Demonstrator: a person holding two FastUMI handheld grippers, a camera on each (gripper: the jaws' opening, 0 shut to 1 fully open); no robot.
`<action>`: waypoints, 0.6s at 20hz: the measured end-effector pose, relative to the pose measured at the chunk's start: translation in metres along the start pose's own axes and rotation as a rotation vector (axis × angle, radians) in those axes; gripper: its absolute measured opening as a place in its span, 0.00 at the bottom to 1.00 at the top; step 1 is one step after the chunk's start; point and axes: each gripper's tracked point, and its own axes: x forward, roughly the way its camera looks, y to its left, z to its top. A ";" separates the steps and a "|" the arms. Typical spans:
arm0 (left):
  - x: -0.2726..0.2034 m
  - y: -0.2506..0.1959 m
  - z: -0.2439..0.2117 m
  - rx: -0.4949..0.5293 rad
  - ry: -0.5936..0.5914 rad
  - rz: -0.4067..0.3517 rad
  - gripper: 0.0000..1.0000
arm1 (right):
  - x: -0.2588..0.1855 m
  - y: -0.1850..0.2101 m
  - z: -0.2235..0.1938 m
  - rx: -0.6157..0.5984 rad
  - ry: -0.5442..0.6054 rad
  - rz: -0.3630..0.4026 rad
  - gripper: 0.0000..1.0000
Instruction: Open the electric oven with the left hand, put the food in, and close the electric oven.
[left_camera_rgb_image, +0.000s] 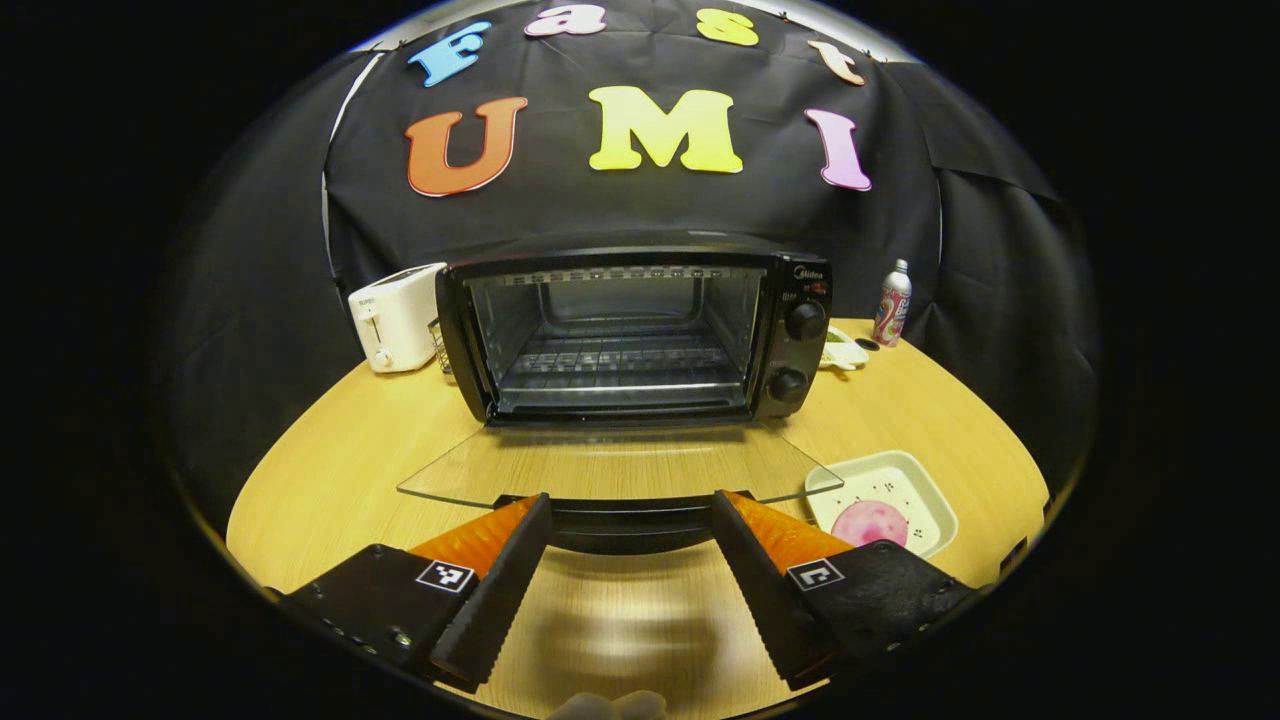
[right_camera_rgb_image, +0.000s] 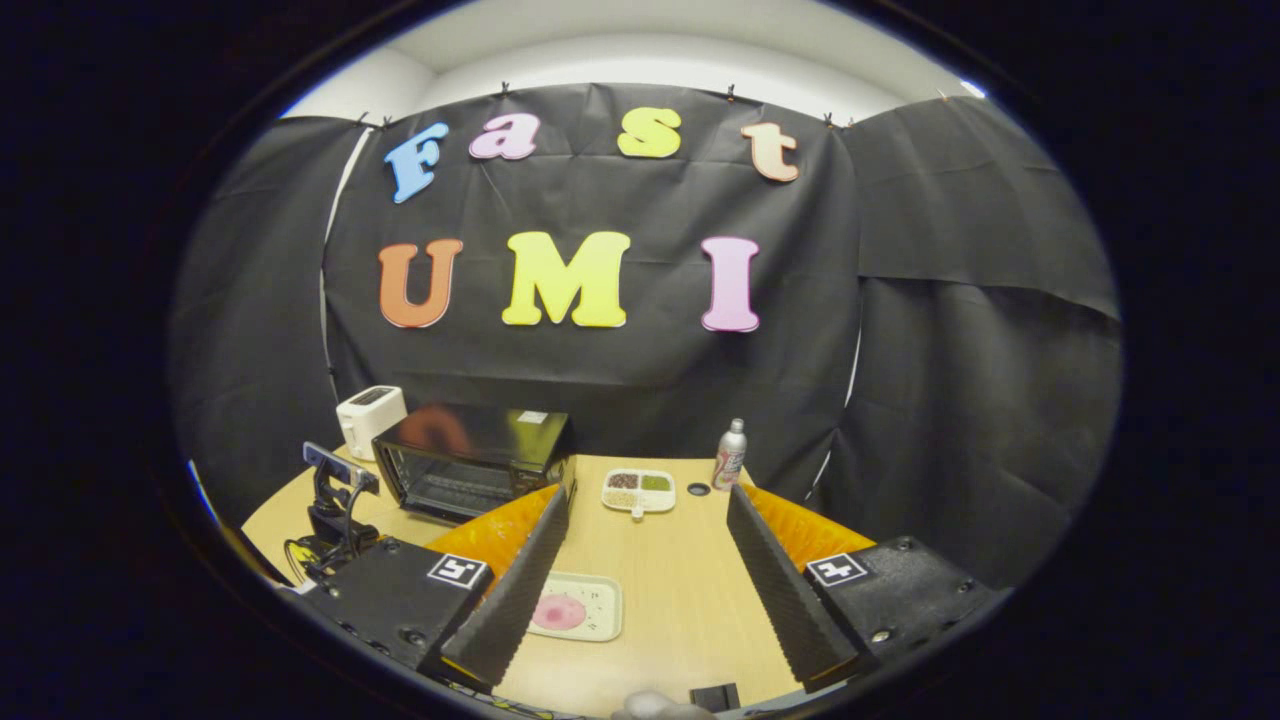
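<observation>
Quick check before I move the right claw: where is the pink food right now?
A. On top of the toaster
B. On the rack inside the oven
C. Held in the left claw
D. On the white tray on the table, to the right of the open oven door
D. The pink food lies on the white tray on the table, beside the oven's lowered glass door; the oven rack is bare.

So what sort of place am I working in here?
Most likely a staged data-collection booth with a kitchen-style setup: black cloth draped as walls, a round wooden table, and on it a toaster oven with its door down, a white toaster and a food tray.
</observation>
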 end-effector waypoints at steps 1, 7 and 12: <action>0.000 0.000 -0.006 -0.010 0.011 -0.001 0.97 | -0.001 -0.001 -0.002 -0.003 0.003 -0.004 0.97; 0.011 0.002 -0.041 -0.056 0.112 -0.003 0.98 | -0.001 -0.006 -0.018 -0.004 0.040 -0.023 0.97; 0.014 0.002 -0.044 -0.031 0.134 -0.005 0.97 | -0.001 -0.005 -0.031 -0.007 0.069 -0.029 0.97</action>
